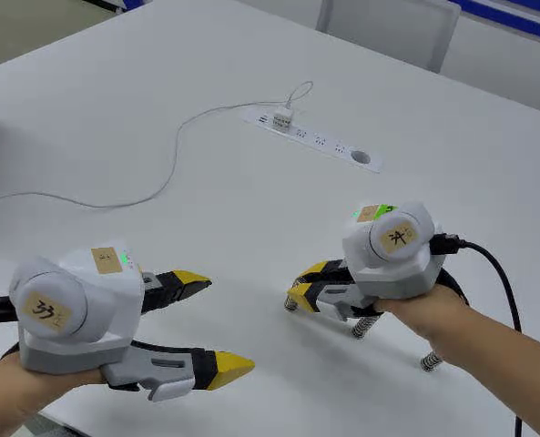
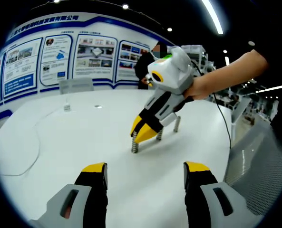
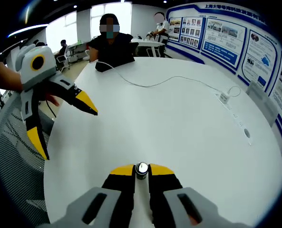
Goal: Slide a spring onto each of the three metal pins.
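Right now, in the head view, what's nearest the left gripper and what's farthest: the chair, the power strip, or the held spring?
From the left gripper:
1. Spring, just to its right, in the right gripper.
2. Power strip, mid-table.
3. Chair, past the table's far edge.

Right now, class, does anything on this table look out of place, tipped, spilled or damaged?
Nothing stands out. Three pins with springs stand on the table; the right hand-held gripper is shut on the end pin, the left hand-held gripper open. The power strip and cable lie well away.
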`<state>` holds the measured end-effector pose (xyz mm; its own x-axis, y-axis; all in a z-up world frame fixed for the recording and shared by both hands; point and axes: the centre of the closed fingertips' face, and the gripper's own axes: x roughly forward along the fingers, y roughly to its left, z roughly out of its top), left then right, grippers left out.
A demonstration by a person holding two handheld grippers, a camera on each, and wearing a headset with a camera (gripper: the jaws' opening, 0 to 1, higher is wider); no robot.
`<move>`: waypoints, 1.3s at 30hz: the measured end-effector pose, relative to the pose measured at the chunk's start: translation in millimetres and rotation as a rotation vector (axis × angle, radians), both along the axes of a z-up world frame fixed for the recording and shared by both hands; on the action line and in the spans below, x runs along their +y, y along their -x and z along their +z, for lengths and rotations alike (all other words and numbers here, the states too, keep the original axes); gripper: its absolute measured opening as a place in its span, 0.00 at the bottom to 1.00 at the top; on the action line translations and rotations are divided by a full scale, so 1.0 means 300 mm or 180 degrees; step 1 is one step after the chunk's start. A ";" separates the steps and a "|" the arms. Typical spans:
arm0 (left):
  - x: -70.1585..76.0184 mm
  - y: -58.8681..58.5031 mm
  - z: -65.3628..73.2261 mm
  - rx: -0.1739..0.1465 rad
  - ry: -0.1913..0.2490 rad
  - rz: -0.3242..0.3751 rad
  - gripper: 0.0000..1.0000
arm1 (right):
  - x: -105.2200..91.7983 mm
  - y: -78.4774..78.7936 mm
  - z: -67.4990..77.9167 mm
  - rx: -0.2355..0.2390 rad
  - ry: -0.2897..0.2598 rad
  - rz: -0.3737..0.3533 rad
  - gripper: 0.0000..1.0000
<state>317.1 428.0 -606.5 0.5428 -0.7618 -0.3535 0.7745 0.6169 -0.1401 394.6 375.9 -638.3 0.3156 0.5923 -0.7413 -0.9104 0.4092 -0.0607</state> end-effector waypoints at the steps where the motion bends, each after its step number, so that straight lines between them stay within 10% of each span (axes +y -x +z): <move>1: 0.000 0.000 -0.001 -0.0004 -0.0013 -0.0004 0.67 | -0.001 0.000 -0.002 0.0001 0.0004 0.0000 0.11; 23: -0.001 0.009 -0.017 0.0022 -0.0086 -0.0042 0.67 | -0.044 0.003 0.083 -0.0129 -0.0265 -0.0156 0.18; 39: -0.004 0.003 0.002 -0.0045 -0.0144 -0.0125 0.67 | -0.163 0.024 0.259 -0.0146 -0.1151 -0.0620 0.31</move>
